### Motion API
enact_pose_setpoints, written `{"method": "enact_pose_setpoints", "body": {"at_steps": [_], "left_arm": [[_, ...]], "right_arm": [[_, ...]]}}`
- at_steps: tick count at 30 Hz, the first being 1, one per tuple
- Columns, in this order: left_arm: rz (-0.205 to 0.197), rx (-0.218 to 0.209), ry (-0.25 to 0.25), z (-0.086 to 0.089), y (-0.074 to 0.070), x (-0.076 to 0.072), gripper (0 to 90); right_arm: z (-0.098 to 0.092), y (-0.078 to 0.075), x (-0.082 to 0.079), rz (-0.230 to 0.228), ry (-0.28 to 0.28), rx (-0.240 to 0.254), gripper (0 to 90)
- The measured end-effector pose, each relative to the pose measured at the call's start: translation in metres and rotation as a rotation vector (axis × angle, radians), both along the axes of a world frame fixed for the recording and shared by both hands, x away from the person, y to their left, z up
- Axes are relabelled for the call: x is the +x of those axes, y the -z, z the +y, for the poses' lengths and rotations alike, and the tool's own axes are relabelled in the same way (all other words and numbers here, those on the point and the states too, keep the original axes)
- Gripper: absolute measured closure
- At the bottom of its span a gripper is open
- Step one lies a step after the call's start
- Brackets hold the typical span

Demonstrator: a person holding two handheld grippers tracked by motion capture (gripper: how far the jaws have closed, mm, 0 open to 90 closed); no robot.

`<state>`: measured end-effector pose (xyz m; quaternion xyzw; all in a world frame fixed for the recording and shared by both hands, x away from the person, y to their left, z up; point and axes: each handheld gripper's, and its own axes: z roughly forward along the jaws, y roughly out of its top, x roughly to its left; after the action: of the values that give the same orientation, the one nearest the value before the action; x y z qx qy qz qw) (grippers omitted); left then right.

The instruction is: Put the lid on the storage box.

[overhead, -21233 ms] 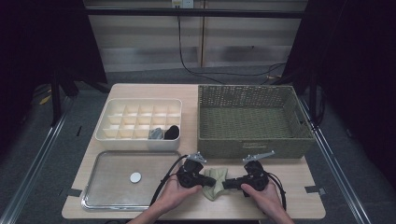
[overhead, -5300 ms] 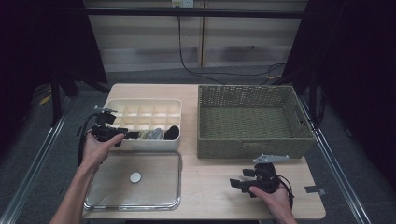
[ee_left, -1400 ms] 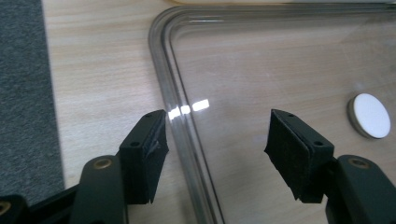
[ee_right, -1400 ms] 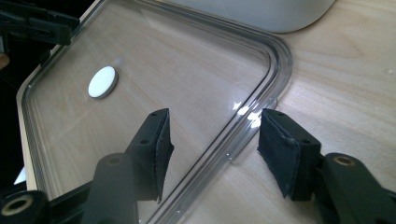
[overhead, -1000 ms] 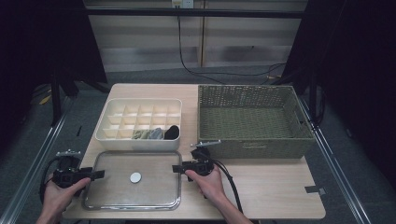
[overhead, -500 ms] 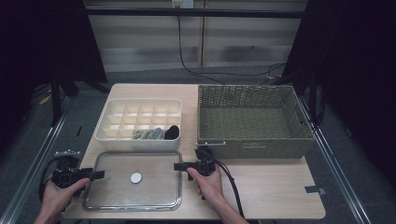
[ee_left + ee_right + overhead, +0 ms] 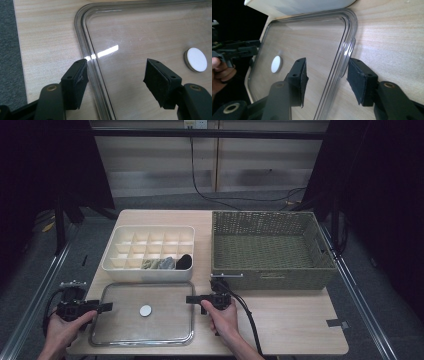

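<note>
1. Straddling the short edges of the clear lid (image 7: 142,313), your two grippers face each other across it; the lid lies flat on the table (image 7: 285,320) at the near left, its long axis running left to right between your hands.
2. Your left gripper (image 7: 102,307) is spread, one jaw outside the lid's left rim and one over the clear panel; in the left gripper view (image 7: 116,75) the pads do not press on the rim.
3. Your right gripper (image 7: 192,299) is also spread, with the lid's right rim and its small tab between the jaws; in the right gripper view (image 7: 325,75) the pads stand apart from the plastic.
4. Each hand is about as near to its own end as the other, so a level two-handed lift looks like the step in hand; close both on the rim first.
5. The white knob (image 7: 145,310) sits left of the lid's middle, clear of both grippers.
6. The divided white box (image 7: 148,253) stands just behind the lid, with rolled socks (image 7: 167,263) in its front cells.
7. The woven basket (image 7: 270,249) stands to the right of the box, near your right hand, and its front wall could catch your cable when you raise the lid.
</note>
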<state>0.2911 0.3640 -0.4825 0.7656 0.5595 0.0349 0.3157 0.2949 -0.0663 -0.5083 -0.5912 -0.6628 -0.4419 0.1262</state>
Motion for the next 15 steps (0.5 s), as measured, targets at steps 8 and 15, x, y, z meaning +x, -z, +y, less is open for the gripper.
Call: {"method": "enact_pose_setpoints", "body": {"at_steps": [8, 15], "left_arm": [[0.001, -0.014, 0.002, 0.0001, 0.0004, 0.0, 35.2], [-0.007, -0.009, 0.001, -0.0005, 0.0007, -0.0004, 40.6]], "right_arm": [[-0.0055, 0.0044, -0.0005, 0.032, 0.003, 0.053, 57.6], [-0.0021, 0.0053, -0.0014, -0.007, -0.032, 0.026, 60.7]]}}
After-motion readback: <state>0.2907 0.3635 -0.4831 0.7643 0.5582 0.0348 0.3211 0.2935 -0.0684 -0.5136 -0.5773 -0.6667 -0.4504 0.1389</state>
